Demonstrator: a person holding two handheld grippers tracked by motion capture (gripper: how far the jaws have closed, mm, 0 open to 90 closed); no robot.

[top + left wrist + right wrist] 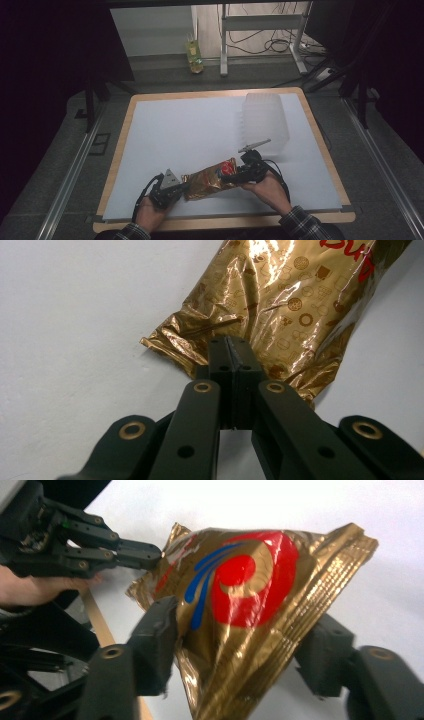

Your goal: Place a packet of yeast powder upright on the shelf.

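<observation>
White table (200, 125): both grippers level, left gripper (231, 347) and right gripper (240, 645) clamping gold bag (210, 181)

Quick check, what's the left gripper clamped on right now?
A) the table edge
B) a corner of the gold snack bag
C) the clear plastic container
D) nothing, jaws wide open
B: in the left gripper view the left gripper has its jaws shut together on the crinkled corner of the gold snack bag.
</observation>
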